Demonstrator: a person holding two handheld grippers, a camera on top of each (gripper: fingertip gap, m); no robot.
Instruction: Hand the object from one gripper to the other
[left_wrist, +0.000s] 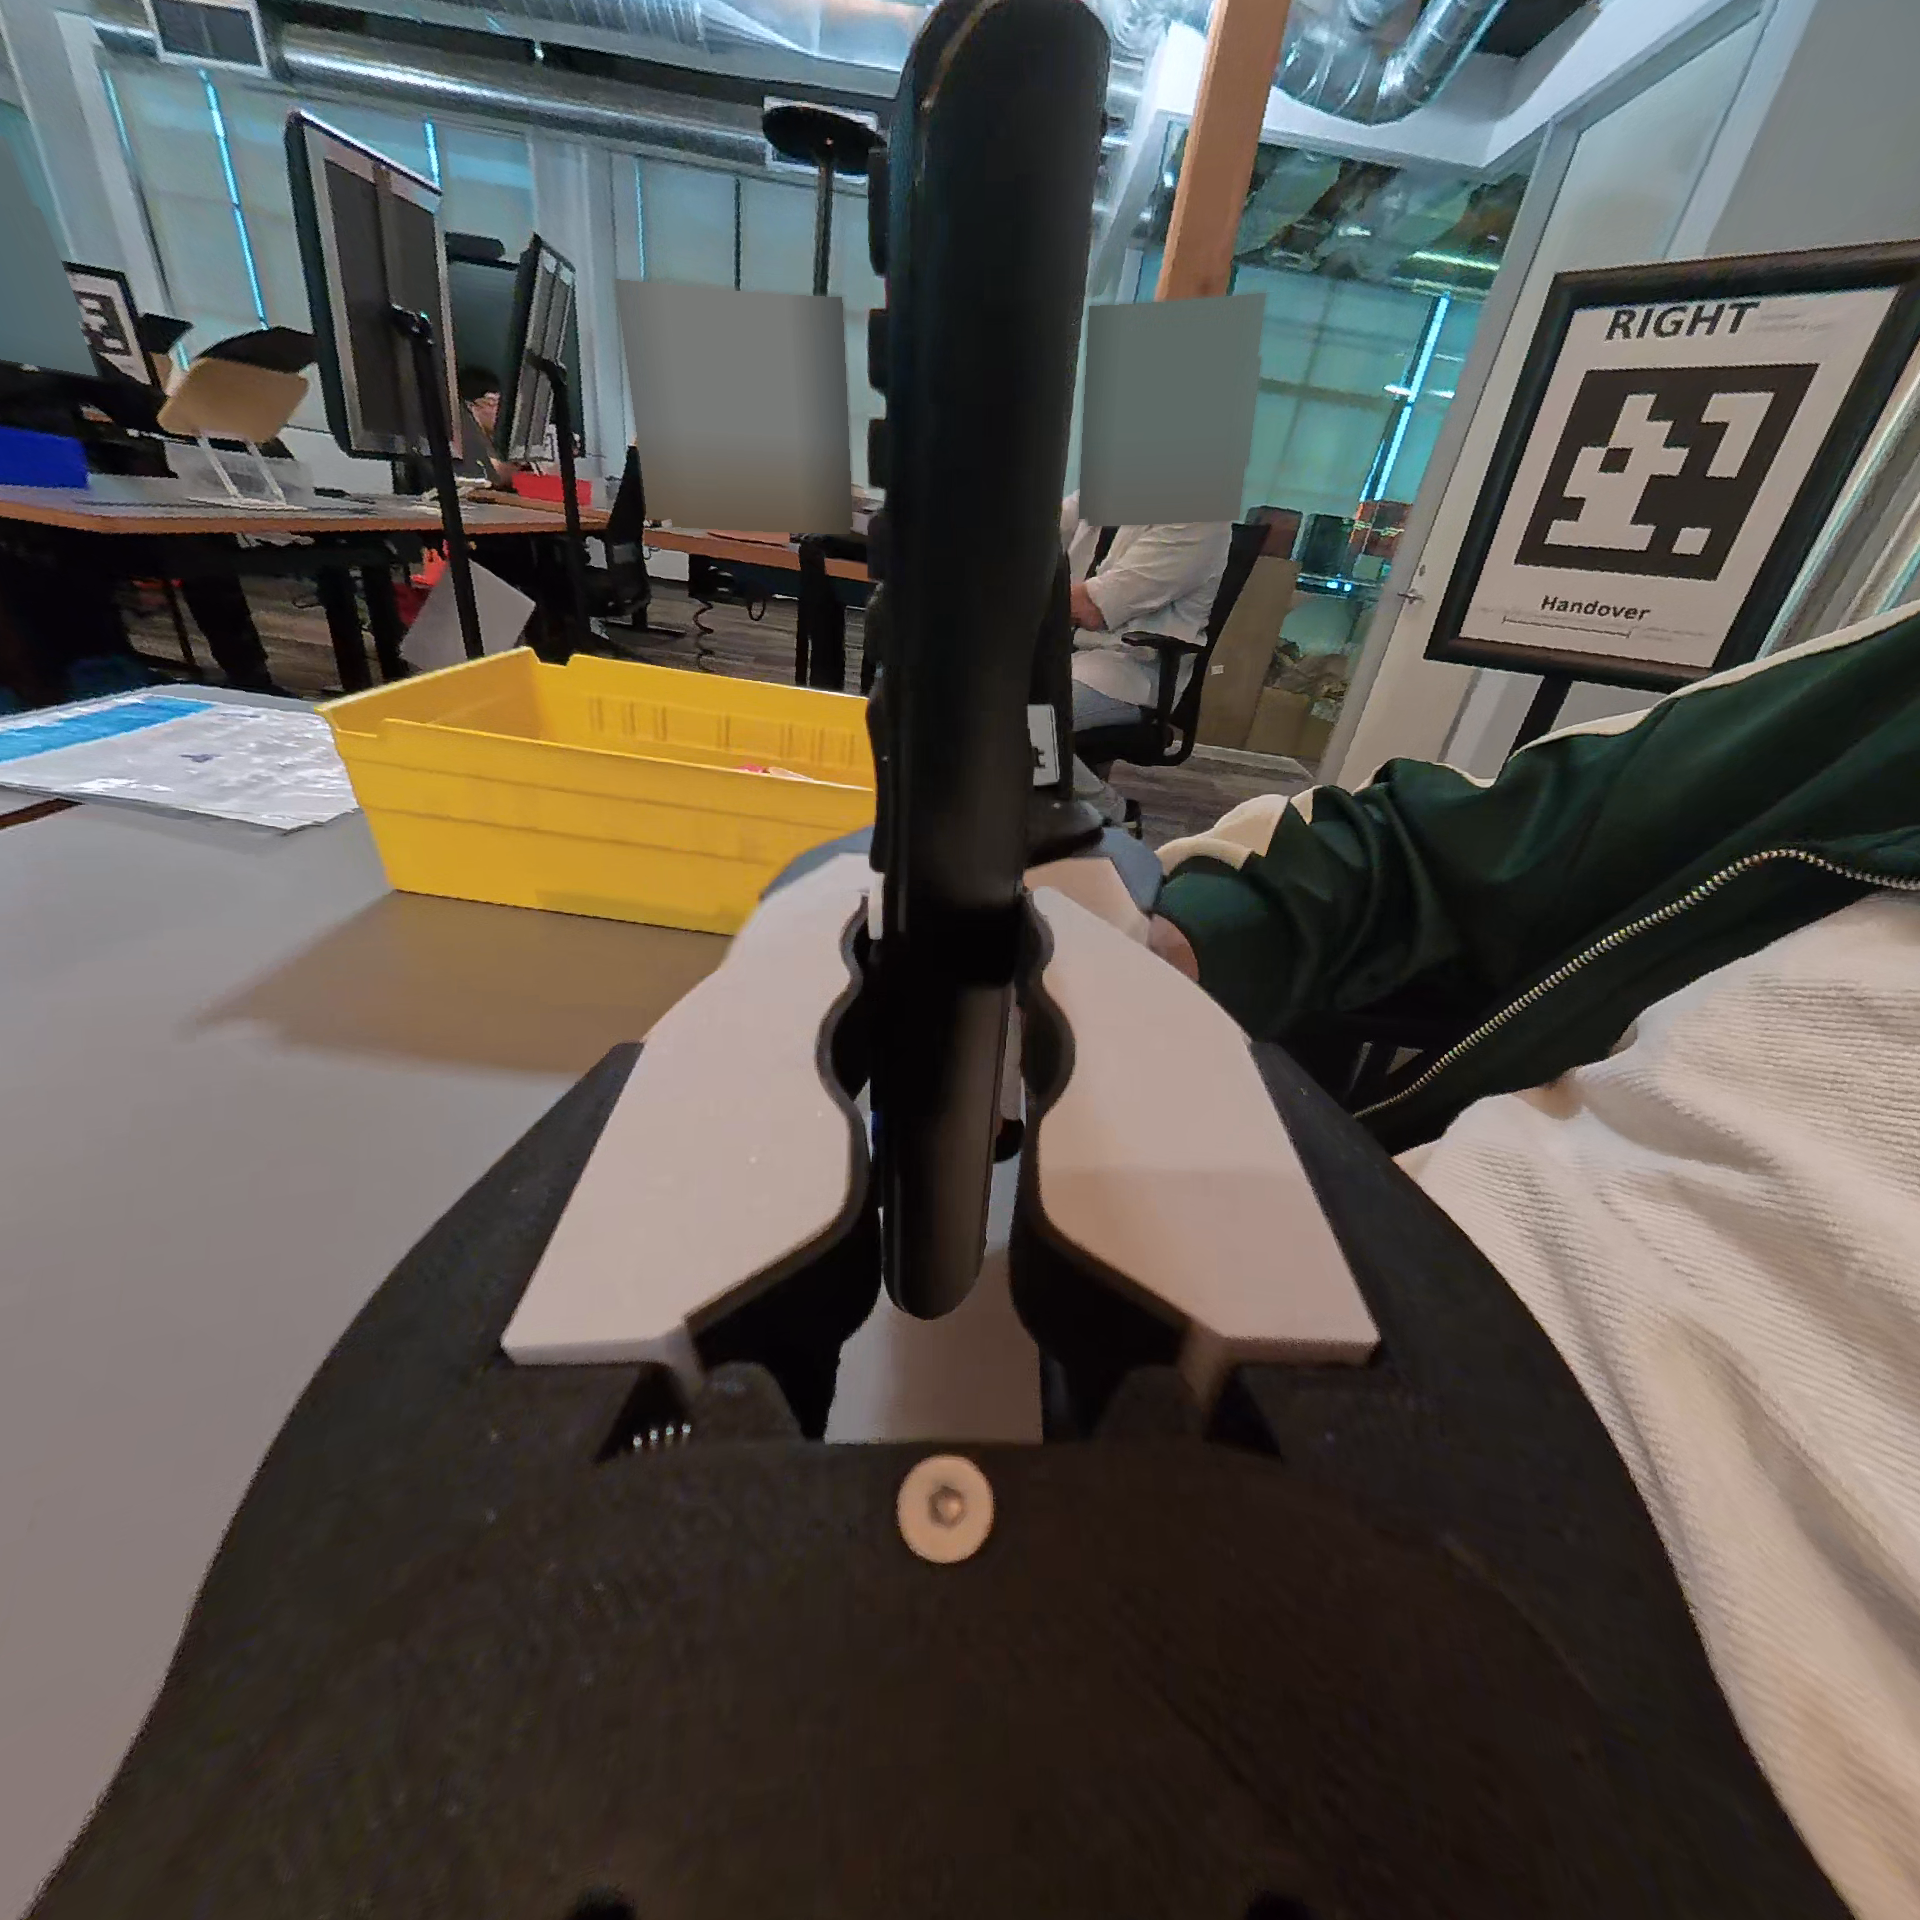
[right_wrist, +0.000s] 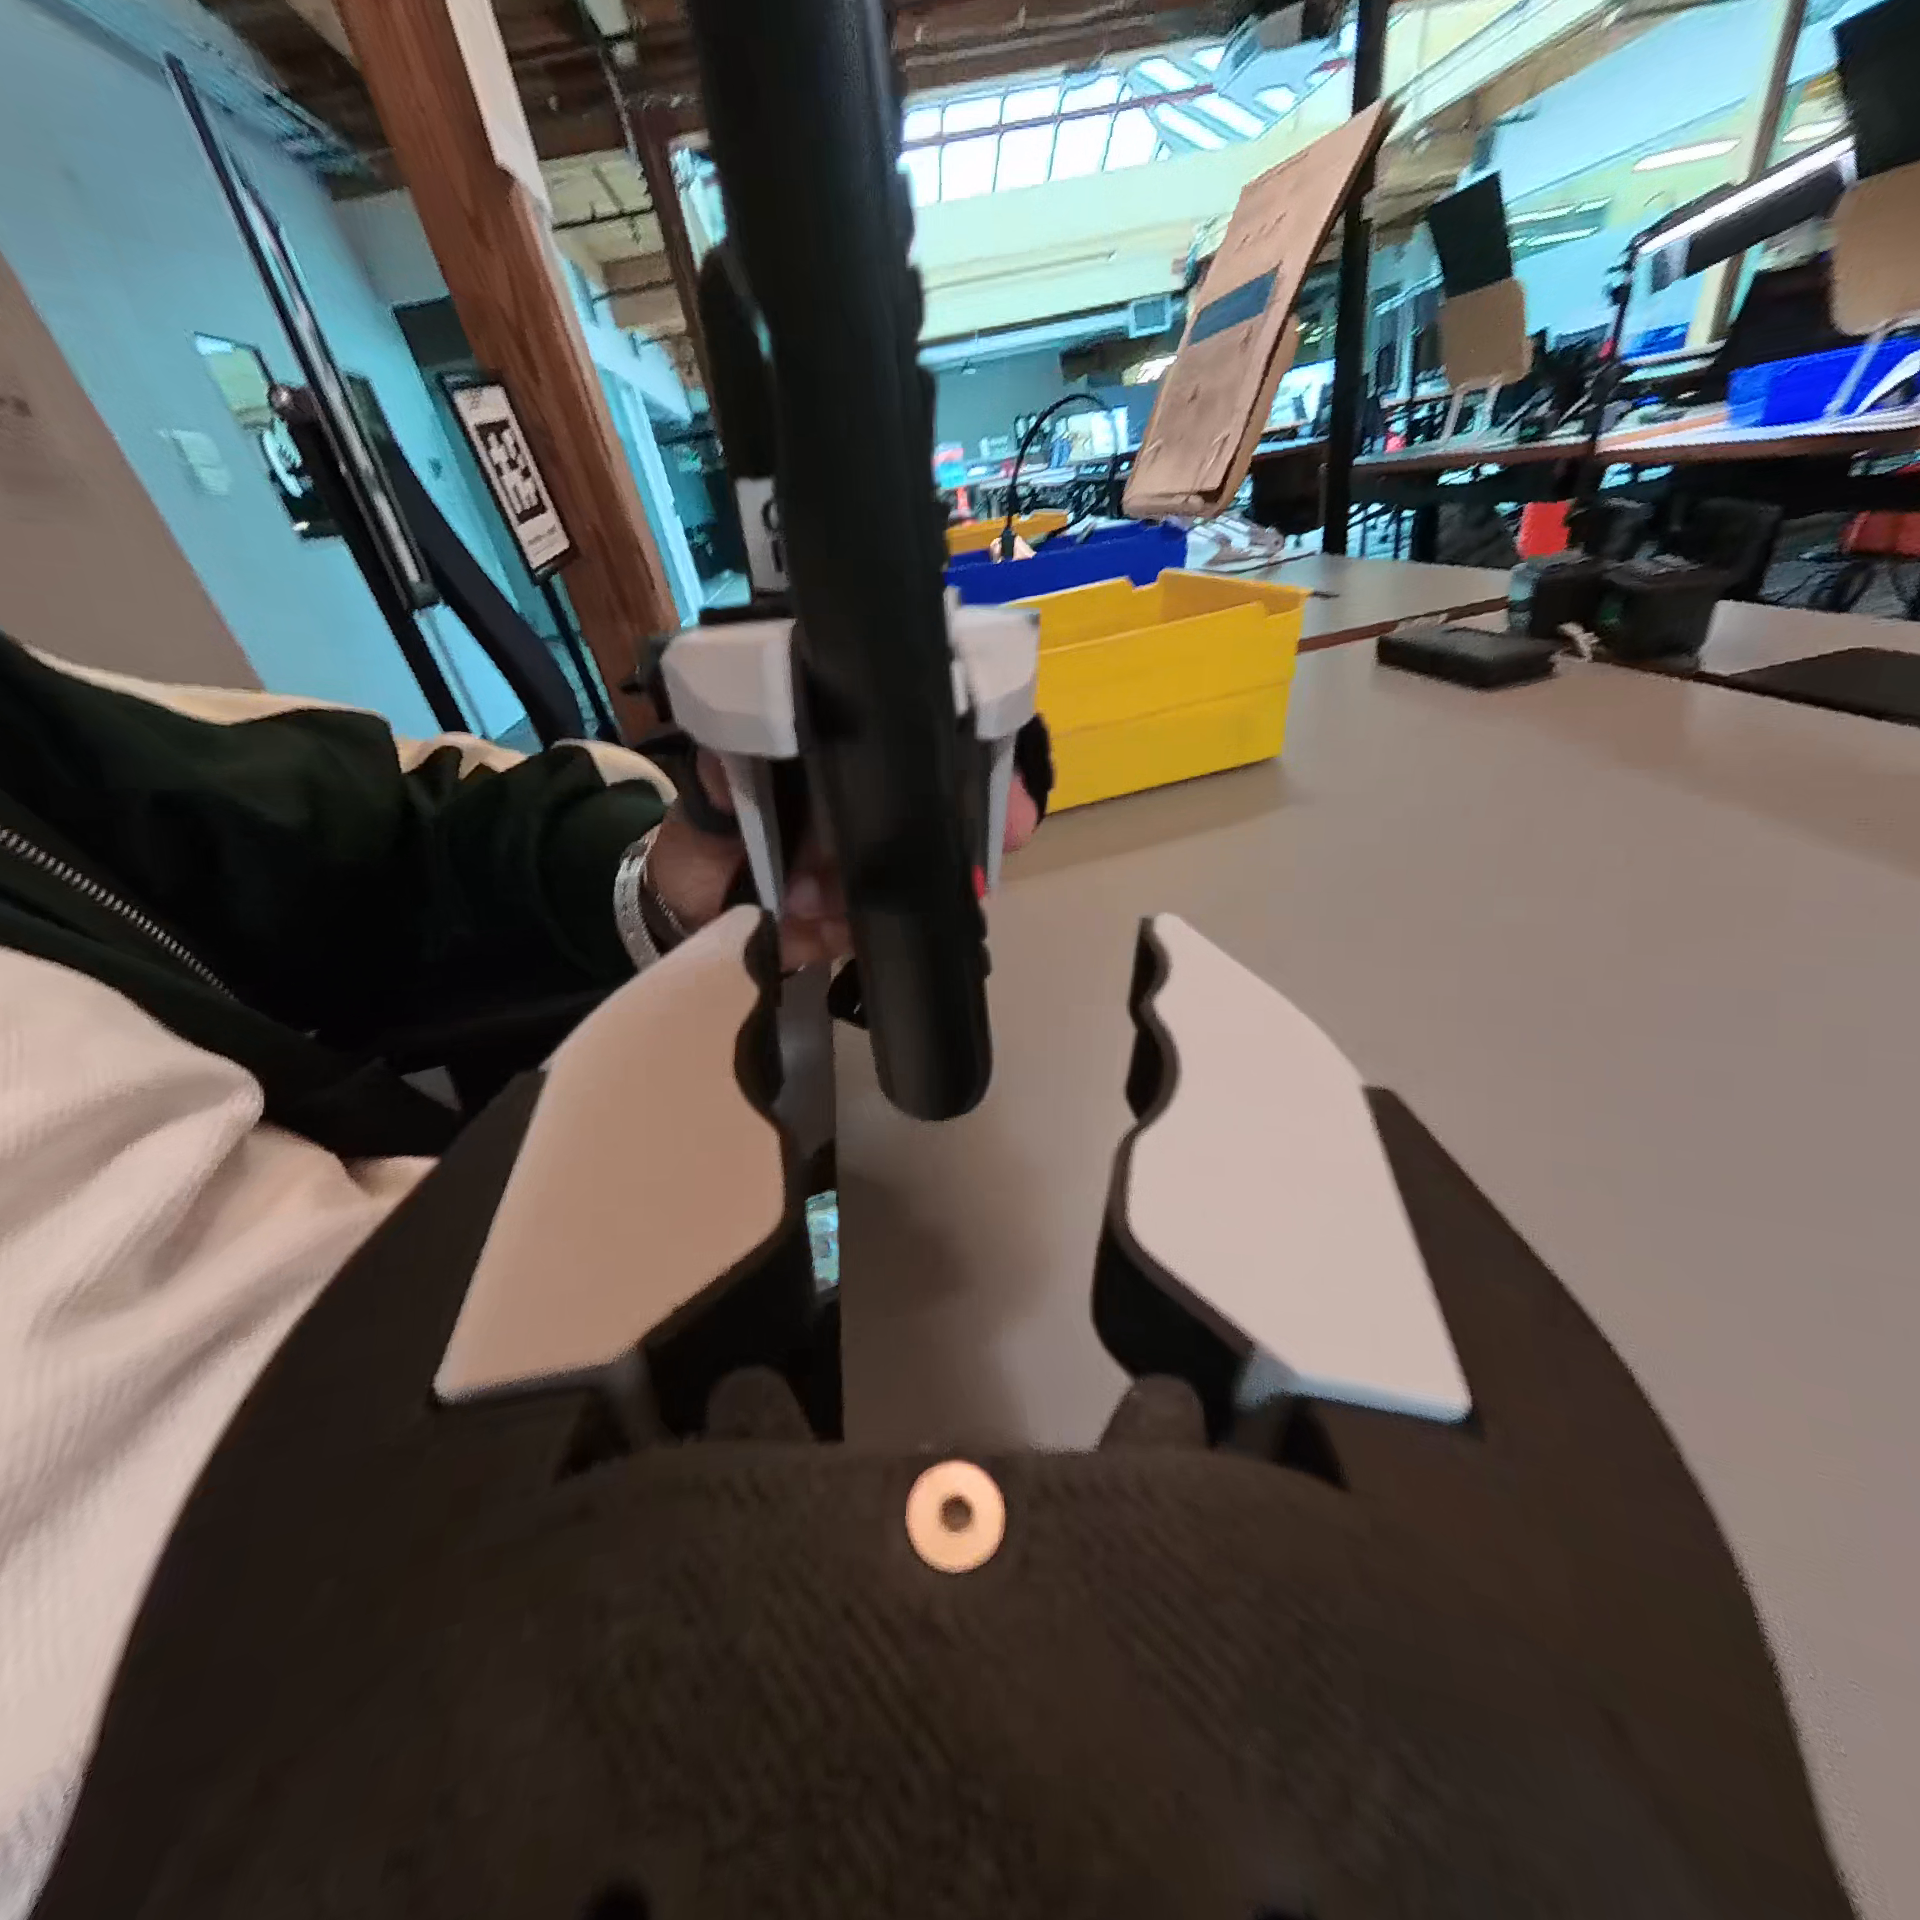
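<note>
A long black object like a remote control (left_wrist: 987, 416) stands upright above the grey table (left_wrist: 208, 1039). My left gripper (left_wrist: 951, 914) is shut on its lower part, and its lower end hangs between the white fingers (left_wrist: 727, 1122). In the right wrist view the left gripper (right_wrist: 862, 686) clamps the object (right_wrist: 831, 364) from the far side. My right gripper (right_wrist: 951, 935) is open and faces it. The object's lower end sits between the right gripper's spread fingers (right_wrist: 1247, 1143), closer to the left one, with no clear contact.
A yellow bin (left_wrist: 582, 810) stands on the table behind the grippers and also shows in the right wrist view (right_wrist: 1164, 675). A blue bin (right_wrist: 1070, 556) is behind it. Black items (right_wrist: 1465, 655) lie at the right. A plastic sheet (left_wrist: 177, 748) and a green sleeve (left_wrist: 1558, 883) flank the left gripper. My left and right fingertips are right by each other.
</note>
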